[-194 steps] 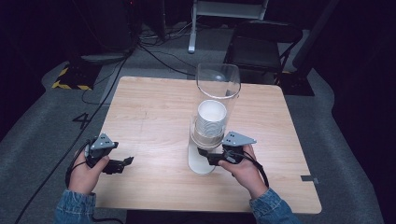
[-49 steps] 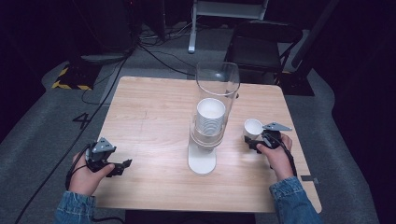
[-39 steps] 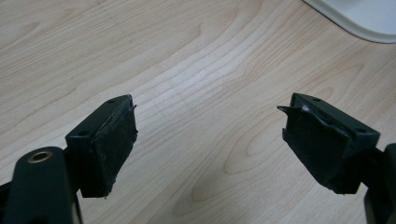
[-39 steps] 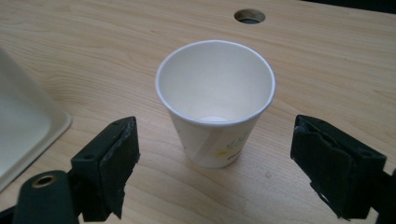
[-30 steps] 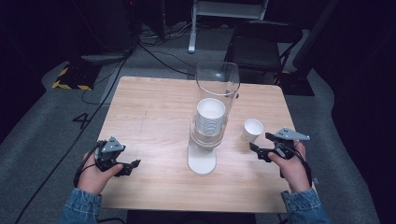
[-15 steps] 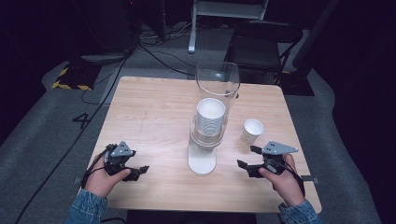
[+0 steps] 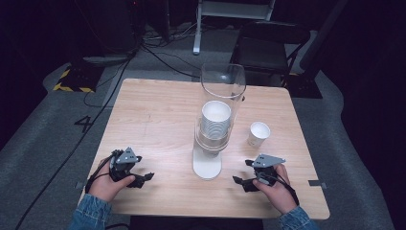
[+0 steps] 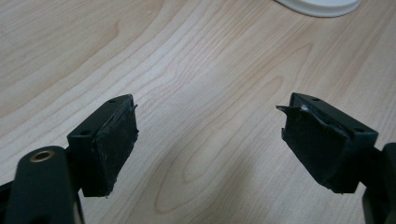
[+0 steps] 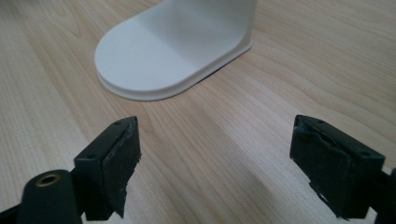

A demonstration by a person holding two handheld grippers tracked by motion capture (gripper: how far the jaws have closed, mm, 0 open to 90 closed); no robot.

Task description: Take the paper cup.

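Note:
A clear tube cup dispenser (image 7: 219,110) stands mid-table on a white base (image 7: 207,165) and holds a stack of white paper cups (image 7: 215,120). A single white paper cup (image 7: 259,133) stands upright on the table to its right. My left gripper (image 7: 141,178) rests low at the front left, open, with bare wood between its pads (image 8: 116,140). My right gripper (image 7: 243,181) sits at the front right, open and empty, pointing toward the white base (image 9: 173,51). The loose cup is well behind the right gripper.
The wooden table (image 7: 158,115) has its front edge just behind both hands. A black chair (image 7: 268,43) stands beyond the far edge, with cables on the grey floor (image 7: 57,129) around it.
The right gripper let go of the single cup to the right of the dispenser and drew back toward the front edge. The left gripper shifted right along the front.

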